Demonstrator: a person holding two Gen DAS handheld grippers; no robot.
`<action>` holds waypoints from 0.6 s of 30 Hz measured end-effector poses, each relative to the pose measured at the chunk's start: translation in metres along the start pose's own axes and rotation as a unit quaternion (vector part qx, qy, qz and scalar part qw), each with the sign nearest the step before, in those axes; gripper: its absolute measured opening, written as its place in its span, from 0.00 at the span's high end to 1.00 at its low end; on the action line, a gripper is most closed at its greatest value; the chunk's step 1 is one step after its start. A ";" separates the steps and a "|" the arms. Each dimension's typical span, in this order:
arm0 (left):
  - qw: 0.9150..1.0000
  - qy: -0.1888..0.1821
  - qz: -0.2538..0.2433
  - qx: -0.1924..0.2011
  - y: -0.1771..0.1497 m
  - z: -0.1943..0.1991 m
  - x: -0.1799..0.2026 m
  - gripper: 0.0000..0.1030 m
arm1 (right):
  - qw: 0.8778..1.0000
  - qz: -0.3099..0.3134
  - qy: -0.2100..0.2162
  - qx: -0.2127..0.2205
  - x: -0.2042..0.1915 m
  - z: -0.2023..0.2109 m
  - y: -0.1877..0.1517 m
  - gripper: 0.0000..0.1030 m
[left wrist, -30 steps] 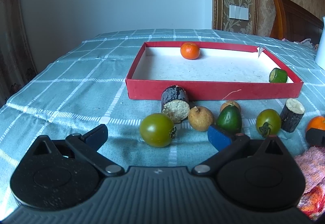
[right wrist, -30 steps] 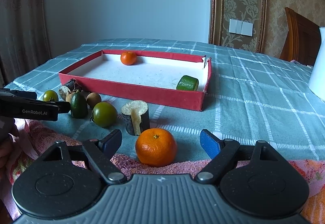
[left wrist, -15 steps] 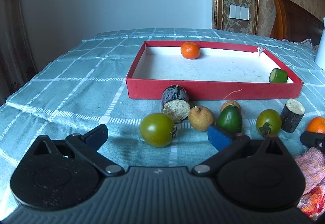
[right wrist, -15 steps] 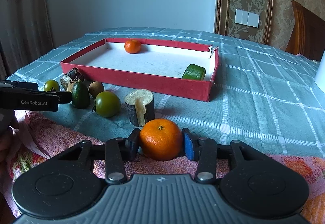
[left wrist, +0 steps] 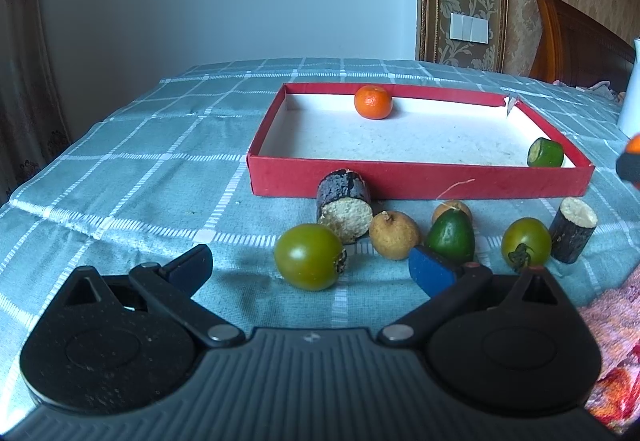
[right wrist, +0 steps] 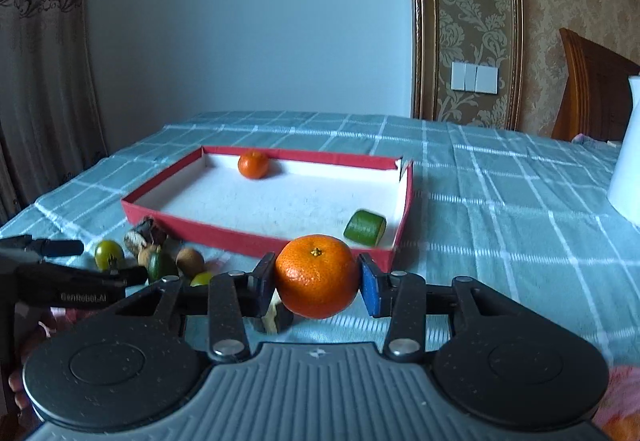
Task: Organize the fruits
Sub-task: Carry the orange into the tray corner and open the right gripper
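My right gripper (right wrist: 316, 283) is shut on a tangerine (right wrist: 317, 275) and holds it above the table, in front of the red box's near right corner. The red box (right wrist: 224, 231) holds another tangerine (right wrist: 253, 164) at the back and a green cut piece (right wrist: 365, 228) at the right. My left gripper (left wrist: 308, 269) is open and empty, low over the cloth, with a green tomato (left wrist: 309, 256) between its fingers. A dark cut log (left wrist: 344, 204), a brown longan (left wrist: 394, 235), an avocado (left wrist: 451, 236), a second green tomato (left wrist: 525, 242) and a small log (left wrist: 573, 224) lie in front of the red box (left wrist: 416, 183).
A pink towel (left wrist: 616, 337) lies at the right front of the table. A white jug (right wrist: 626, 153) stands at the far right. A wooden headboard (right wrist: 592, 89) and wall stand behind the table. The left gripper (right wrist: 72, 283) shows at the left of the right wrist view.
My right gripper closed on the tangerine that lay on the towel and lifted it up toward the box. My left gripper has stayed put.
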State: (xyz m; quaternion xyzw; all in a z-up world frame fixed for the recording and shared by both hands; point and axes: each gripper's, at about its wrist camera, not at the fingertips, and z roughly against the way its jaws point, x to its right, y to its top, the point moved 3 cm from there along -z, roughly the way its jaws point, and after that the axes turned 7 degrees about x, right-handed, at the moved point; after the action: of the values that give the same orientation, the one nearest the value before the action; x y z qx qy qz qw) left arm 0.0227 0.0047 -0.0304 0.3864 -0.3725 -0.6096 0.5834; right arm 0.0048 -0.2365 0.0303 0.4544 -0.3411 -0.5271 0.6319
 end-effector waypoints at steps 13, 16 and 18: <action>1.000 -0.006 0.007 -0.005 0.001 -0.002 -0.002 0.00 | 0.998 0.004 -0.038 -0.045 0.015 -0.097 0.010 0.58; 1.000 -0.007 0.008 -0.005 0.001 -0.002 -0.002 0.00 | 0.998 -0.017 -0.034 -0.046 0.023 -0.098 0.005 0.57; 1.000 -0.007 0.009 -0.006 0.001 -0.002 -0.002 0.00 | 0.998 -0.034 -0.031 -0.035 0.029 -0.092 0.005 0.49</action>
State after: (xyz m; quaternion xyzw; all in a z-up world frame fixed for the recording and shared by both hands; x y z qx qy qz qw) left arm 0.0249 0.0070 -0.0304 0.3754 -0.3764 -0.6095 0.5881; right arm 0.0968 -0.2447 0.0008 0.4266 -0.3263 -0.5737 0.6184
